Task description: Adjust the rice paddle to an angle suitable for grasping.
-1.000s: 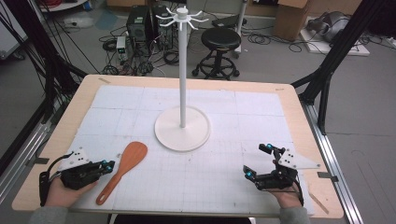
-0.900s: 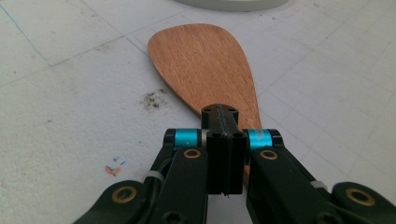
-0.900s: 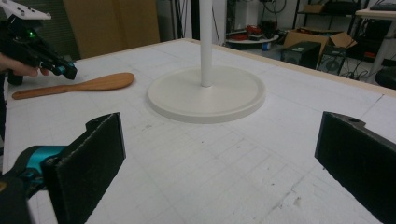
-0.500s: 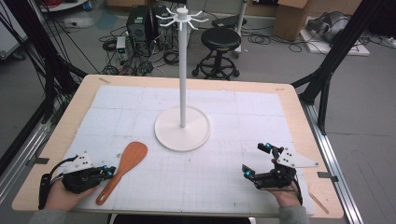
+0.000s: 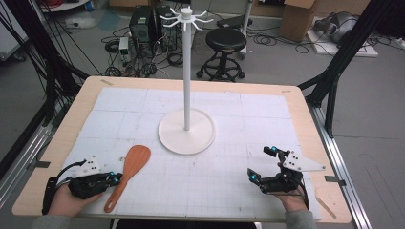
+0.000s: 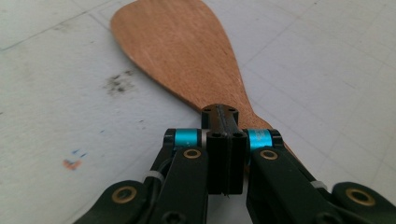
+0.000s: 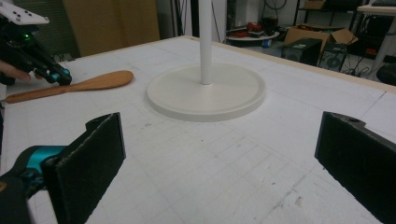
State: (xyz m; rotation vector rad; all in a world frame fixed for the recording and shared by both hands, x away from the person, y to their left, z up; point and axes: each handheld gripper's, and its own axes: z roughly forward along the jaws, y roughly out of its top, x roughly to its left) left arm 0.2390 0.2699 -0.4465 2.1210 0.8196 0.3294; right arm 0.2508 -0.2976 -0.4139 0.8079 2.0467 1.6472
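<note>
Jaws: left gripper [image 5: 114,177] closed, empty, tips at spatula [image 5: 128,173] neck, lower left of high view. Right gripper [image 5: 262,163] wide open, lower right. Spatula flat on mat; likely light, stiff, smooth wood. Grip narrow handle.

Lit evenly and brightly from overhead, without glare; soft, faint shadows under the flat brown wooden spatula [image 5: 128,172] and round white stand base [image 5: 186,131]. Sharp just beyond the closed left tongs [image 6: 219,112], softly blurred beside the open right tongs [image 7: 224,154]. Slightly grainy from above.
</note>
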